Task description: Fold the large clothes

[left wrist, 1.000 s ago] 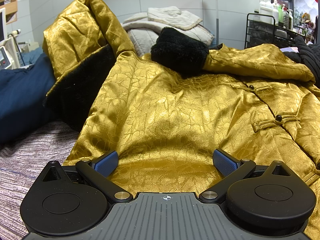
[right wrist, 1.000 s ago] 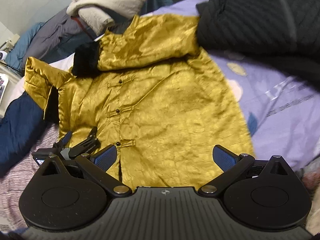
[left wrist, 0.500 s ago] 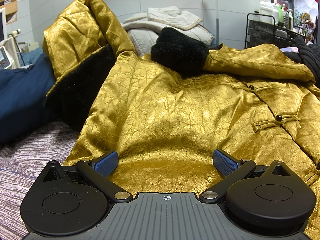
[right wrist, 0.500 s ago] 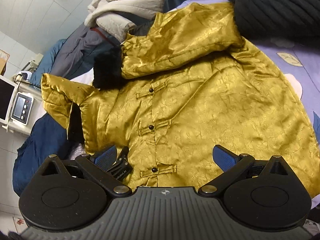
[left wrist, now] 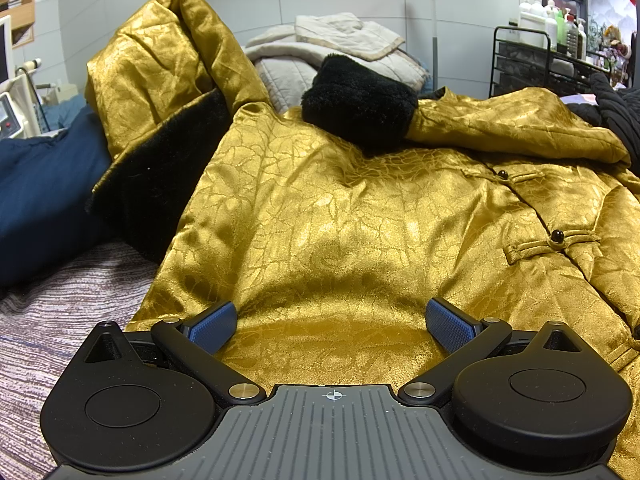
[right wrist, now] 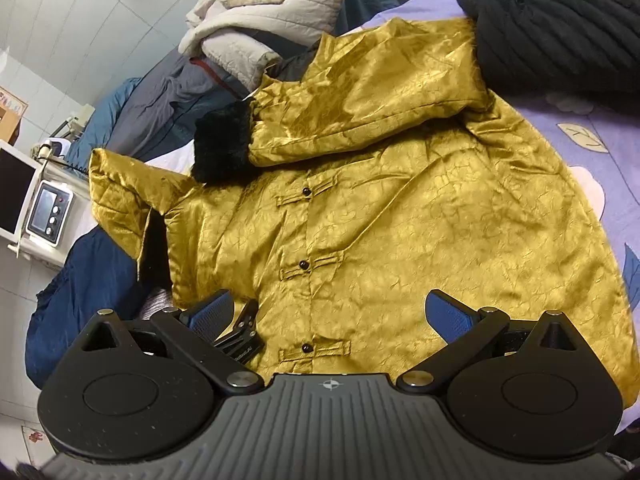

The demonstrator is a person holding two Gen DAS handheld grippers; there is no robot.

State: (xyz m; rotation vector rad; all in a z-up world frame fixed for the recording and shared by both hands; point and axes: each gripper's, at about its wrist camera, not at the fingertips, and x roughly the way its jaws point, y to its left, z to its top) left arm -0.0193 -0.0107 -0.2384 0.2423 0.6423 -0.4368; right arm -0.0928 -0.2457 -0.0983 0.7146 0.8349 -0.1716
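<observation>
Hovering spread and empty over the near hem of the gold jacket (right wrist: 400,232), left gripper (left wrist: 332,320) and right gripper (right wrist: 332,316) risk the slick satin being pinched single-layered, so a skewed fold is judged likely.

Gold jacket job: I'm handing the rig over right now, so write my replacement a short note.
Left gripper: open, low over the hem of the jacket, holding nothing.
Right gripper: open, higher above the hem, empty.
Jacket: front up on the bed, buttoned. One sleeve with black cuff is folded across the chest; the other sleeve sticks out sideways.
Left: fold that sleeve in, then fold the body.
</observation>
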